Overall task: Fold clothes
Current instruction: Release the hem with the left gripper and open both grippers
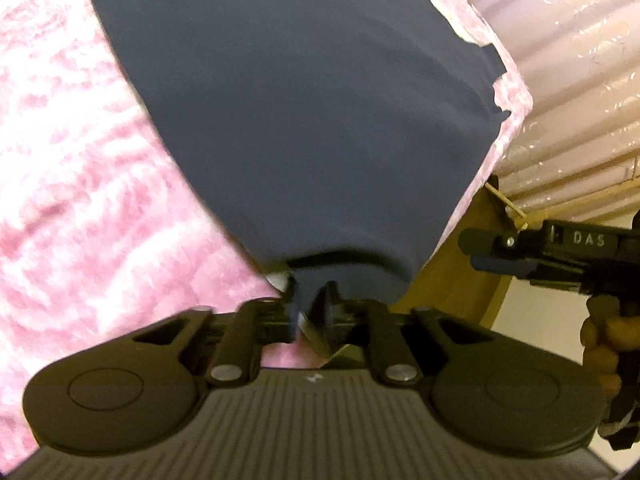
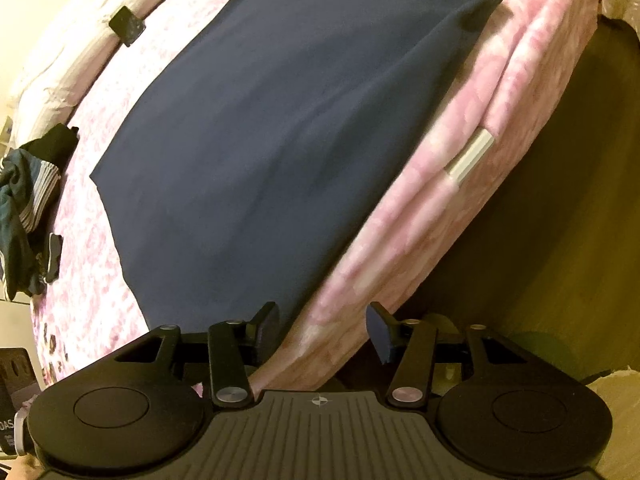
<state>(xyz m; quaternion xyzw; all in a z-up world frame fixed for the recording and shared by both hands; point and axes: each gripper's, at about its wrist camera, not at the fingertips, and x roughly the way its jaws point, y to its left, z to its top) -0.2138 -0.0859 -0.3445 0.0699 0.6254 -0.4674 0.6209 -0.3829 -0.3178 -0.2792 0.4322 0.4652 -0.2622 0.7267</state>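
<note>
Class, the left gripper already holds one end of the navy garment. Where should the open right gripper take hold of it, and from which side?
Probably the near hem of the navy garment, where it ends by the bed's edge. The cloth lies flat there, so the right gripper, jaws apart, could slide in low from the bed's side and pinch the edge. The left gripper already clamps another end.

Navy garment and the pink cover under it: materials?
Navy garment: looks like a thin, smooth knit, matte, maybe jersey; it drapes in soft, shallow folds with no sheen. The left tool pinches its edge without it bunching much. Pink cover: looks like plush, fleecy fabric; its mottled pink-and-white surface reads as fuzzy pile, though motion blur leaves that open.
</note>
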